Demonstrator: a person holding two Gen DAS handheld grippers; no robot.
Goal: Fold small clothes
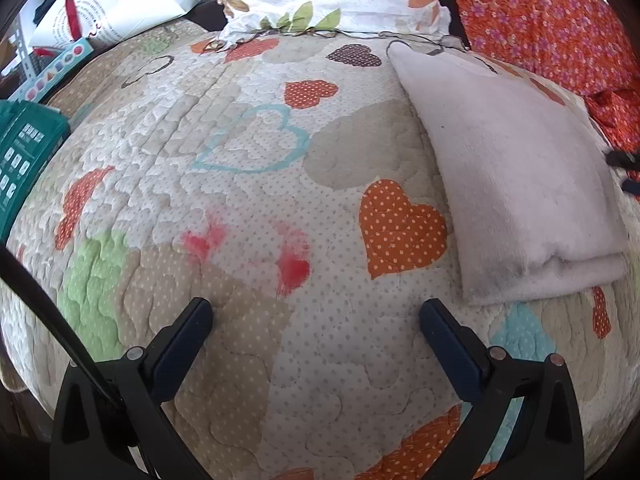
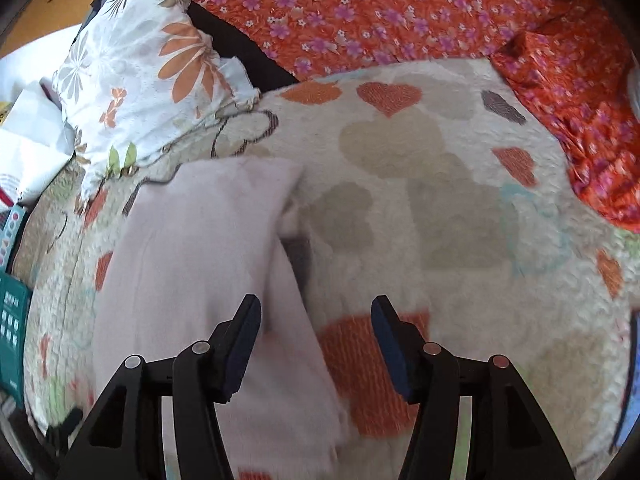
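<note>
A pale pink fleece garment [image 1: 516, 168] lies folded in layers on the heart-patterned quilt [image 1: 248, 216], at the right in the left wrist view. My left gripper [image 1: 316, 320] is open and empty above bare quilt, to the left of the garment's near corner. In the right wrist view the same garment [image 2: 200, 264] lies at left-centre. My right gripper [image 2: 316, 320] is open and empty just over the garment's right edge, its left finger [image 2: 244, 340] above the cloth. The right gripper's tips [image 1: 624, 172] peek in at the right edge of the left wrist view.
A white floral pillow [image 2: 136, 80] lies at the head of the quilt [image 2: 440, 200]. An orange flowered cloth [image 2: 400, 12] covers the back and right. A teal basket [image 1: 24, 152] and papers [image 1: 108, 4] sit off the left side.
</note>
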